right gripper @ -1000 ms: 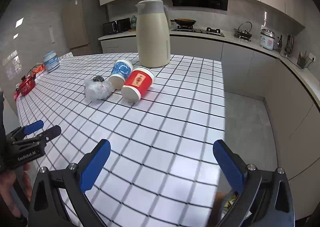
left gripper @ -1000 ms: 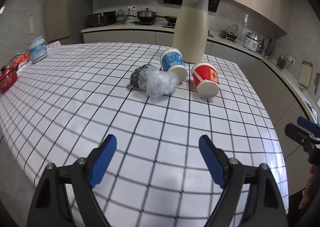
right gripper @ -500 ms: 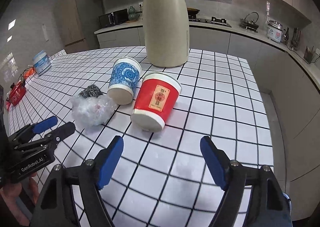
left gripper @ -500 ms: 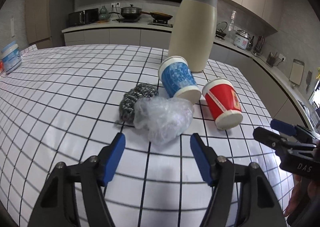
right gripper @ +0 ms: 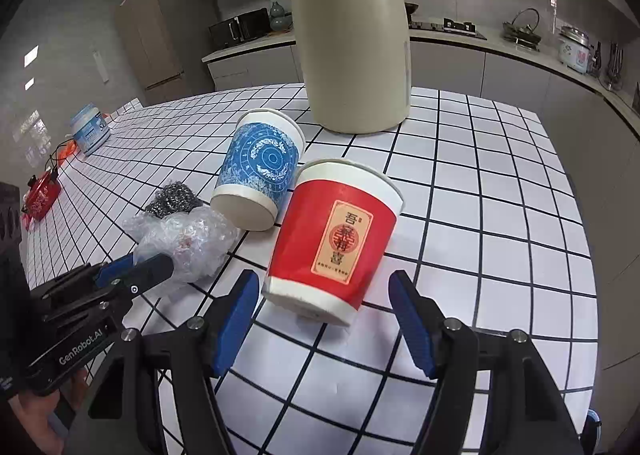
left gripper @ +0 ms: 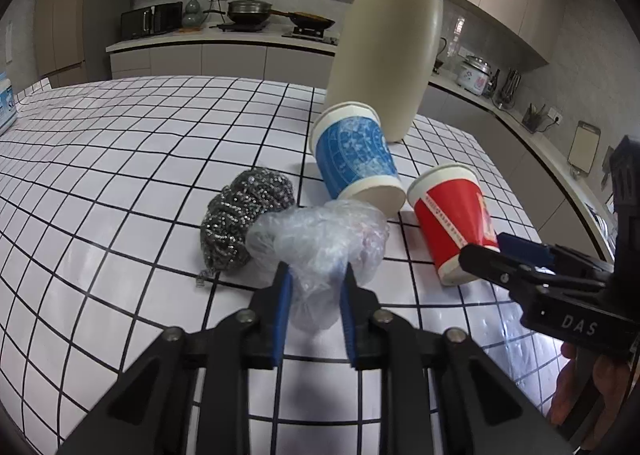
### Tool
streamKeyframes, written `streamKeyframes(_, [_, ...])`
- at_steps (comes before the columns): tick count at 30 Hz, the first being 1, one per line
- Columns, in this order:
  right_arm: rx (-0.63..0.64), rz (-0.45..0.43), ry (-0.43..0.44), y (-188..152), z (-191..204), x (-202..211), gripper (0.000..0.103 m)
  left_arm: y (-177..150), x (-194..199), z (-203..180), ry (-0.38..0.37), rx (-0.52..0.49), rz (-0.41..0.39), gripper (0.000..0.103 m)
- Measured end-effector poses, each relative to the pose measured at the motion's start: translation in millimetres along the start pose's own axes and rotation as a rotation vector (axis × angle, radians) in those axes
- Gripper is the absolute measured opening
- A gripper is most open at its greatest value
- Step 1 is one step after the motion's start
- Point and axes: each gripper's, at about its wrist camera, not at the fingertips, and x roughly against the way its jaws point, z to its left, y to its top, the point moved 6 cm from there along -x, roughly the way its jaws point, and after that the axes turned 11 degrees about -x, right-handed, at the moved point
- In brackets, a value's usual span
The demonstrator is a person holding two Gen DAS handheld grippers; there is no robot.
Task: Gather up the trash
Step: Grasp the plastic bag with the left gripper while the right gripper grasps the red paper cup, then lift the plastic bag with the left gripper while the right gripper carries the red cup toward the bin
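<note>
Looking through the left wrist view first:
left claw (left gripper: pixel 314 287): jaws closing, blue pads pinching the crumpled clear plastic bag (left gripper: pixel 320 243) that sits between them, so it's grasping the bag
bag spot: on the checkered worktop (left gripper: pixel 120 183), touching the steel wool scrubber (left gripper: pixel 244 215) on its left and the base of the blue paper cup (left gripper: pixel 356 157) behind it
red paper cup (left gripper: pixel 452 215): lying on its side just right of the bag, base toward the camera
right claw (left gripper: pixel 504 255): pokes in from the right edge, one finger against the red cup's base end; can't tell its grip from here
beige thermos jug (left gripper: pixel 392 47): upright behind the blue cup

Right wrist view:
right claw (right gripper: pixel 322 291): jaws closing, red paper cup (right gripper: pixel 336 239) between them, but pads look apart from the cup on both sides, so not clamped yet
blue paper cup (right gripper: pixel 260 167): on its side, just left of the red one, about touching
plastic bag (right gripper: pixel 188 239): left of the cups, left claw (right gripper: pixel 154 267) clamped on its near end
scrubber (right gripper: pixel 172 197): half hidden behind the bag
thermos jug (right gripper: pixel 352 39): standing at the back
white tub (right gripper: pixel 90 129): far left on the worktop (right gripper: pixel 500 195), well apart from the trash
</note>
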Motion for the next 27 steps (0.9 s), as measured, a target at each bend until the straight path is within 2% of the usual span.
streamKeyframes(3, [-0.02, 0.018, 0.028, 0, -1, -7, 0.062, 0, 1, -1, -0.003, 0.001, -0.007, 0.015])
streamKeyframes(7, [-0.019, 0.008, 0.038, -4, -1, 0, 0.059, 0, 8, -4, 0.0, -0.008, -0.031, 0.011])
streamKeyframes(15, [0.01, -0.02, 0.017, -18, -13, 29, 0.057, -6, 30, -17, 0.013, -0.053, -0.073, 0.01])
streamKeyframes(21, [0.009, -0.056, 0.003, -25, -28, 57, 0.057, -6, 43, -23, 0.005, -0.034, -0.098, 0.009])
streamKeyframes(27, [0.0, -0.085, -0.019, -34, -48, 93, 0.057, -4, 59, -47, 0.007, -0.066, -0.121, 0.009])
